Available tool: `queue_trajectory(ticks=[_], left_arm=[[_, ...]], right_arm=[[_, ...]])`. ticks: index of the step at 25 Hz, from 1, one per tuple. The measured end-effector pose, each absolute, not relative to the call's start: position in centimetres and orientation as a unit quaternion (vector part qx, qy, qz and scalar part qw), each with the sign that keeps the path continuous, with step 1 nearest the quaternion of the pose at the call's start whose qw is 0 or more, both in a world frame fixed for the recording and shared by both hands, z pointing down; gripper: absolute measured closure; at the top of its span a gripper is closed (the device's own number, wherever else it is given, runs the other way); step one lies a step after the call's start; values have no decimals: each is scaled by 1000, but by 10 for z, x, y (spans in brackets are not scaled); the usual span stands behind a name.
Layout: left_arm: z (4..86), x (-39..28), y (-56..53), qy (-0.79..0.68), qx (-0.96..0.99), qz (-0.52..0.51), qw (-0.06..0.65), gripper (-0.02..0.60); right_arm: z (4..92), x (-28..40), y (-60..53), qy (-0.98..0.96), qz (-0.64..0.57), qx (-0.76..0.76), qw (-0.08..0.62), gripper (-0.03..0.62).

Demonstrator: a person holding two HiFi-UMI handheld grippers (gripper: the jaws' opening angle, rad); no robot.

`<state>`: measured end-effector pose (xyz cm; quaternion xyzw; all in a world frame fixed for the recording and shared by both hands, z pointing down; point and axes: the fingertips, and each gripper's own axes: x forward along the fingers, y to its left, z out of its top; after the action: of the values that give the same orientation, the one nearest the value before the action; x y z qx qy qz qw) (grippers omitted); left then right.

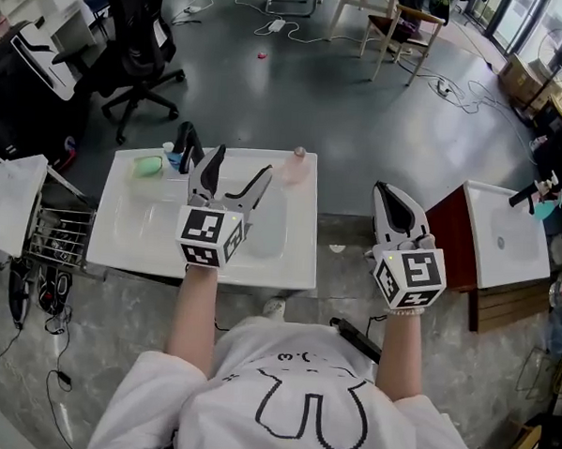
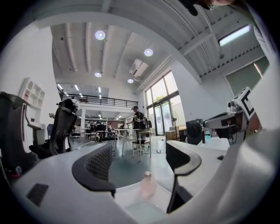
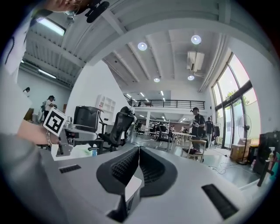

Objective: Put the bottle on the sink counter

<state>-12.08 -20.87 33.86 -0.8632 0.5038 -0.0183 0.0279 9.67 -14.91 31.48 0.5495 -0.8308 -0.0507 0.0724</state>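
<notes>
A small pale pink bottle (image 1: 296, 165) stands upright on the far right corner of the white sink counter (image 1: 298, 257). In the left gripper view the bottle (image 2: 147, 186) shows between and beyond the jaws. My left gripper (image 1: 237, 174) hangs open over the sink basin, short of the bottle, with nothing between its jaws. My right gripper (image 1: 396, 202) is shut and empty, held off the counter's right side above the floor. In the right gripper view its jaws (image 3: 138, 162) are pressed together.
A green cup (image 1: 148, 166), a small blue-capped bottle (image 1: 175, 156) and a black faucet (image 1: 188, 143) stand at the counter's far left. A wire rack (image 1: 59, 237) stands to the left. A second white sink (image 1: 506, 235) on a brown cabinet is at right. Office chairs (image 1: 140, 47) stand behind.
</notes>
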Motion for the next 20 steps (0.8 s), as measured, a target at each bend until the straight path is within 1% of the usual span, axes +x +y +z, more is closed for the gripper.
queue_trajectory(ticks=[3,7,8,9,10,15,20], left_arm=[[327,-135,-192,514,-857,10,24,192],[310,-151,-179,529,-847,19,53,193],[304,-156,-177,536,-841,22,62,205],[299,-161,-175,544,-836,23,71,307],[294,-165,-173,548,-832,25,80,573],[272,-172,-166,548,-828,25,114,574],[261,-178,-166,562,-817,34,123,574]], right_arm=[[302,89,-146,-831,-69,548,68,563],[286,80,-138,-838,-83,537,54,563],[283,79,-136,-838,-86,536,51,563],[278,78,-135,-838,-90,536,46,563],[274,78,-134,-837,-94,537,42,563],[262,75,-131,-834,-109,539,29,563],[255,73,-127,-831,-121,543,23,563]])
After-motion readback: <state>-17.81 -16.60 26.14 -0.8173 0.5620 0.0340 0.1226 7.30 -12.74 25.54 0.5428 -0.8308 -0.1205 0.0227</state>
